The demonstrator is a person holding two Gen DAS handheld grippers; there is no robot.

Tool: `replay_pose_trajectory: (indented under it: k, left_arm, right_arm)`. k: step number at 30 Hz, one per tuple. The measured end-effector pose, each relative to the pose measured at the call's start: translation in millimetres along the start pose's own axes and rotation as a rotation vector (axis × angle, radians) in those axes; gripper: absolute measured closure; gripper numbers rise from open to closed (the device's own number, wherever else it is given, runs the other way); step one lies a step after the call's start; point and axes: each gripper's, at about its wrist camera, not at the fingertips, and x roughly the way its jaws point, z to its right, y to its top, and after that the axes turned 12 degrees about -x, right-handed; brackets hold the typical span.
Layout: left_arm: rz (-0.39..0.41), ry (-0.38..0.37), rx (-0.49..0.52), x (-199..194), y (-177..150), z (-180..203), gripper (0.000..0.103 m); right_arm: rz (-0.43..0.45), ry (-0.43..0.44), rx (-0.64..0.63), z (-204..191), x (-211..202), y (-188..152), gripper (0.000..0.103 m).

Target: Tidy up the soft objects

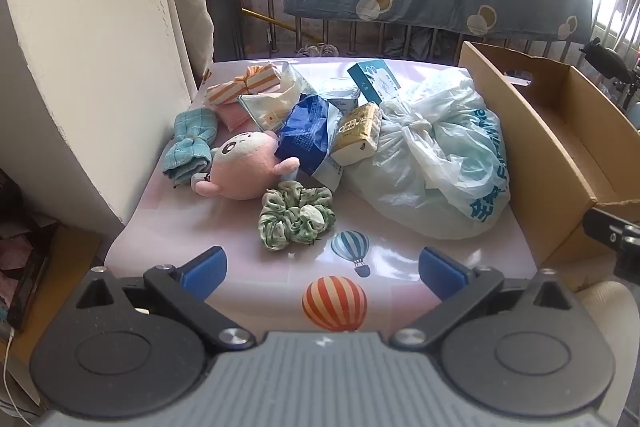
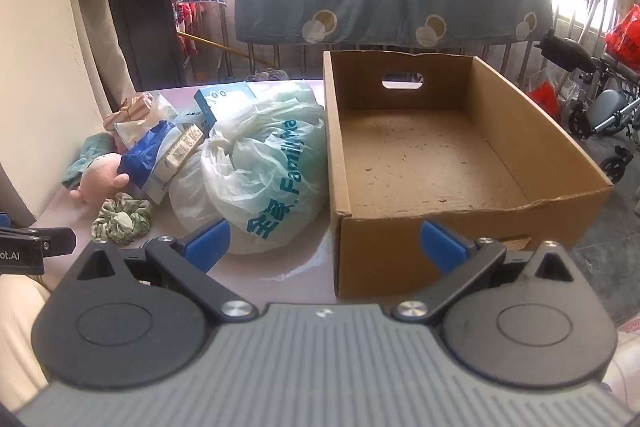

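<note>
1. Finding: nothing has been sorted yet. The cardboard box (image 2: 440, 163) stands empty on the tabletop (image 1: 248, 267), and every soft item lies outside it, on the side toward the pale wall.
2. Location of task items, relative to the box: the knotted plastic bag (image 2: 260, 163) lies just beside its wall; the green scrunchie (image 1: 295, 214) sits beyond the bag, near the front edge; the pink plush toy (image 1: 248, 167) lies past the scrunchie, touching a blue packet (image 1: 308, 135); the teal cloth (image 1: 192, 143) is furthest from the box.
3. Left gripper (image 1: 322, 267): jaws spread fully, nothing between them, touching nothing. It hovers above the tabletop, aimed downward toward the scrunchie.
4. Right gripper (image 2: 324, 243): jaws spread fully, empty, hanging over the box's near corner and the bag's edge.
5. Recommendation, as judgement: take the scrunchie first, since it lies free of the pile. Lower the left jaws astride one fold, close gently, lift clear.
6. Risk: the bag is slippery and bulky; gripping it at the knot looks safer than pinching loose film.
</note>
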Motion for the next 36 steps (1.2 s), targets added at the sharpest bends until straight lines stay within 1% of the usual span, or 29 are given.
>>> replay_pose_trajectory:
  k: [14,36]
  left_arm:
    - [0.004,-0.007,-0.018,2.5,2.8,-8.7,0.0]
    - [0.005,-0.007,-0.021,2.4,3.7,-11.0,0.0]
  right_arm:
    - [-0.011,0.008,-0.005,-4.7,2.7,1.5,0.001]
    - [-0.022,0.013,-0.004,-8.6,6.1,1.8,0.001]
